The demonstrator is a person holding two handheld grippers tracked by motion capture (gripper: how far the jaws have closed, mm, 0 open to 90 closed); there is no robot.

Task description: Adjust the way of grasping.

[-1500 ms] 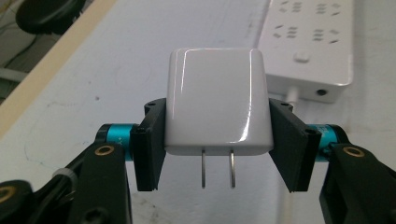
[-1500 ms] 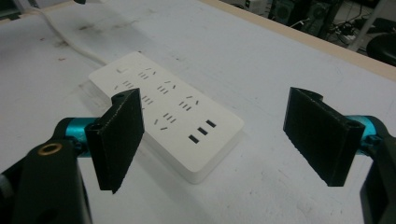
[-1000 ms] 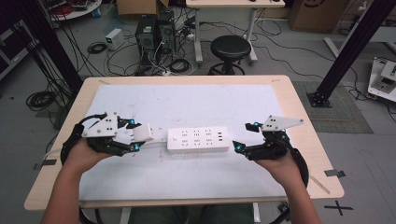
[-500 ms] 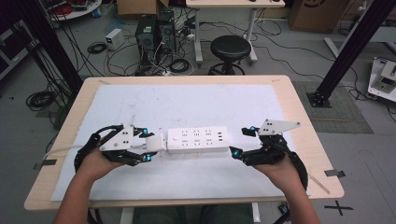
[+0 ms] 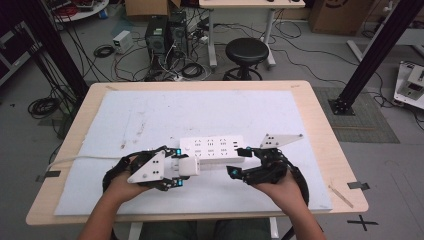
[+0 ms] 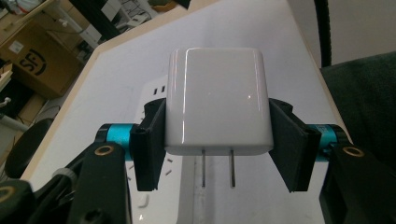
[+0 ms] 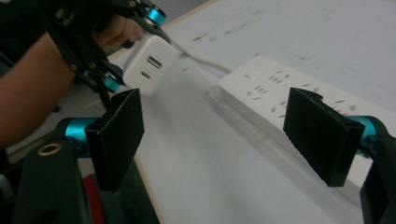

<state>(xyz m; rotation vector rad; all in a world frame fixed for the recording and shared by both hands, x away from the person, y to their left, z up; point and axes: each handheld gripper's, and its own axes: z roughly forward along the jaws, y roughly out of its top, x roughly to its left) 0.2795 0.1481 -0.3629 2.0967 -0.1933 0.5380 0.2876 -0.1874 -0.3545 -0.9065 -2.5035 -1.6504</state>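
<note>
1. White plastic makes up the plug adapter (image 6: 218, 102) that our left tongs (image 6: 218, 140) clamp by its two flat sides; in the left gripper view its two metal prongs hang below the body, over the power strip (image 6: 161, 88).
2. From the high view we see the adapter (image 5: 186, 167) at the near left end of the power strip (image 5: 212, 150), which lies on the white mat (image 5: 150, 115) covering the bench (image 5: 320, 120). We cannot tell from there whether the prongs touch the strip or hang just above it.
3. Our left tongs (image 5: 181, 169) are partly covered by their grey plate, and the left hand (image 5: 122, 182) hides the rest of the body.
4. Our right tongs (image 7: 217, 135) stand wide apart with nothing between them; the strip (image 7: 289, 98) passes beside one pad, and blur keeps us from telling whether they touch.
5. In the right gripper view the adapter (image 7: 149, 63) shows two slots on its face, though the picture is smeared and the sockets read as faint dashes.
6. A white cable (image 5: 85, 159) runs off the strip toward the left edge of the bench.
7. The right hand (image 5: 277, 187) covers much of the right tongs (image 5: 239, 162) in the high view.
</note>
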